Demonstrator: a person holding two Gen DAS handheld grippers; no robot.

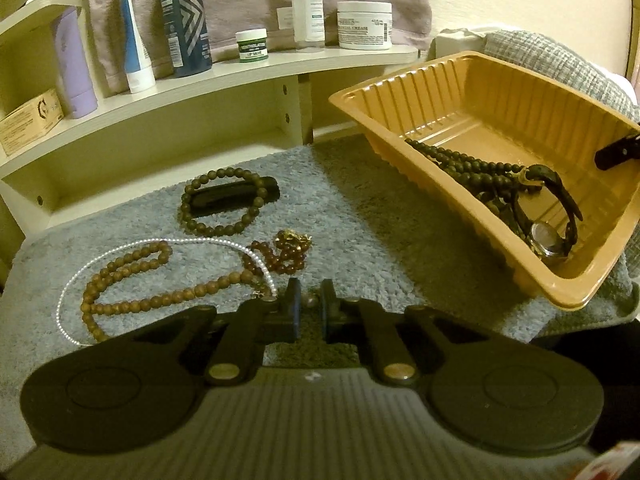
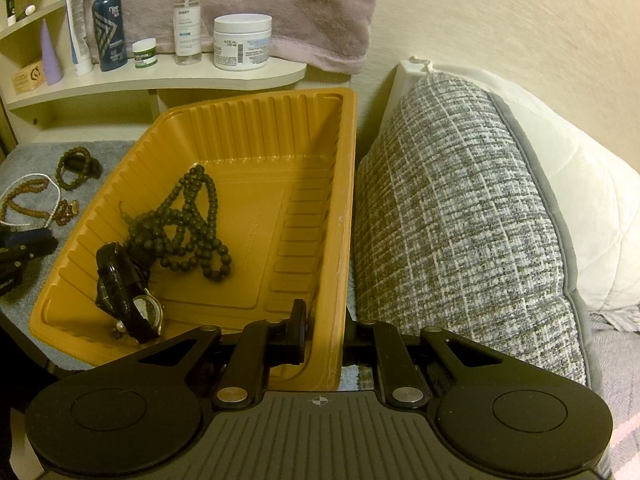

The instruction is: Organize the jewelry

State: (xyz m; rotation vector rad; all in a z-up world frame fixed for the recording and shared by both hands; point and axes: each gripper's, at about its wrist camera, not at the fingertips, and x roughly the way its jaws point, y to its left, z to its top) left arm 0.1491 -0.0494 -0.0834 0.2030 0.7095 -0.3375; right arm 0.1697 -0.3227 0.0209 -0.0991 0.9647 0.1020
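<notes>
An orange plastic tray [image 1: 400, 98] [image 2: 332, 240] is held tilted; my right gripper [image 2: 322, 320] is shut on its right wall. Inside lie a dark bead necklace [image 2: 192, 224] [image 1: 460, 160] and a black-strapped watch [image 2: 132, 300] [image 1: 552, 236]. On the grey towel [image 1: 360, 220] lie a dark bead bracelet [image 1: 222, 204] over a black object, a brown bead necklace [image 1: 132, 284], a white pearl strand [image 1: 80, 276] and reddish beads with gold [image 1: 286, 252]. My left gripper [image 1: 310, 304] hovers low over the towel, jaws narrowly apart around a small pearl-like bead [image 1: 310, 301].
A cream shelf [image 1: 240, 68] behind holds bottles, tubes and jars. A grey woven cushion [image 2: 460, 220] and a white pillow [image 2: 580, 208] lie right of the tray. A pink towel [image 2: 300, 12] hangs on the wall.
</notes>
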